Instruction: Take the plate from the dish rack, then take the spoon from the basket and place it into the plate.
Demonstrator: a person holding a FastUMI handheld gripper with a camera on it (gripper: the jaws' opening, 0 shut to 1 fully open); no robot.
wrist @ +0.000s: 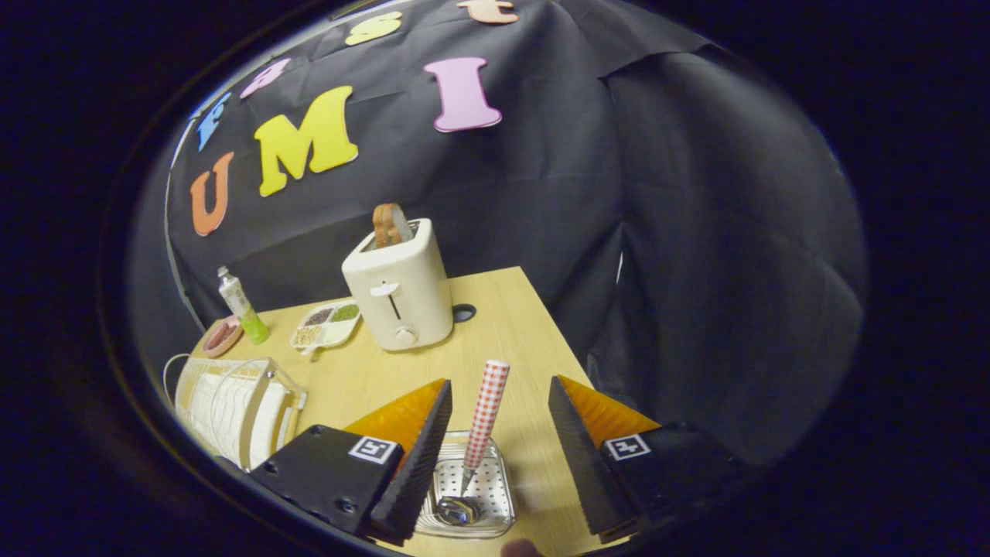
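Spoon [483,433] stands tilted in basket [468,487], checked handle between spread fingers of gripper [499,433], untouched. Could slip or tip the basket if closed off-centre on the leaning handle. Dish rack [232,410] left on surface [503,325]; toaster [398,286] far.

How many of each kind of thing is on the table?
Toaster: 1
Bottle: 1
Divided snack tray: 1
Pink dish: 1
Dish rack: 1
Basket: 1
Spoon: 1
Total: 7
The tool is open, its fingers either side of the spoon.
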